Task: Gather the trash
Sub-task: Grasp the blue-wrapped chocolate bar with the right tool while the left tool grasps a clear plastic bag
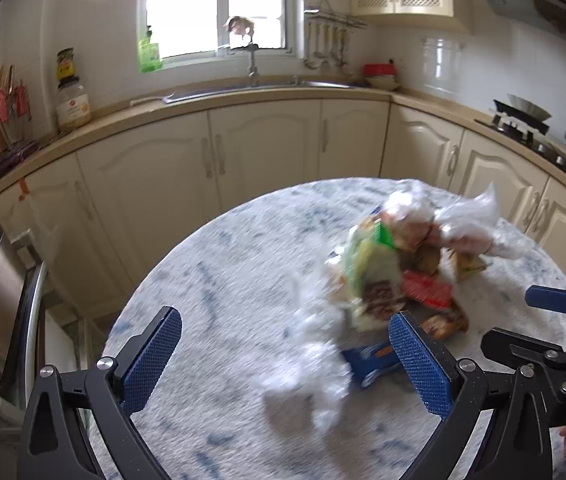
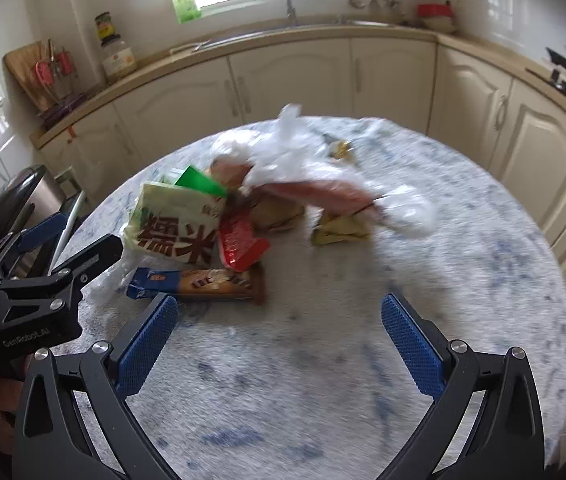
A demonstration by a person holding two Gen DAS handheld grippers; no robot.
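The trash pile [image 2: 259, 216] sits on my round table [image 2: 363, 360], a bit past the middle, on the side nearer the cupboards. In the pile I see a big pale green packet [image 2: 175, 220] with large brown letters on it. A small red wrapper [image 2: 239, 244] leans on its right side. In front of them lies a long snack bar wrapper [image 2: 199, 284], blue at 1 end and brown at the other. A clear plastic bag [image 2: 315, 172] with something pink inside lies across the top and back of the pile. A little yellow-green wrapper [image 2: 341, 230] sits just beside it on the right. A small gold wrapper [image 2: 341, 148] lies apart, farther back.

My right gripper [image 2: 279, 340] is over the table, near the pile. Its jaws are wide apart and hold nothing. The end of the snack bar wrapper is just beside its left finger.

My left gripper [image 1: 285, 354] is on the other side of the pile. Its jaws are wide apart too and hold nothing. Some crumpled white plastic [image 1: 315, 368] shows between its fingers, but it is blurry, so I cannot tell if it touches them.

Behind the table are cream cupboards [image 2: 291, 76], a sink [image 1: 251, 90] under a window [image 1: 219, 4], and a big jar [image 1: 72, 106] on the counter. A shiny bin [image 2: 23, 204] stands by the table.
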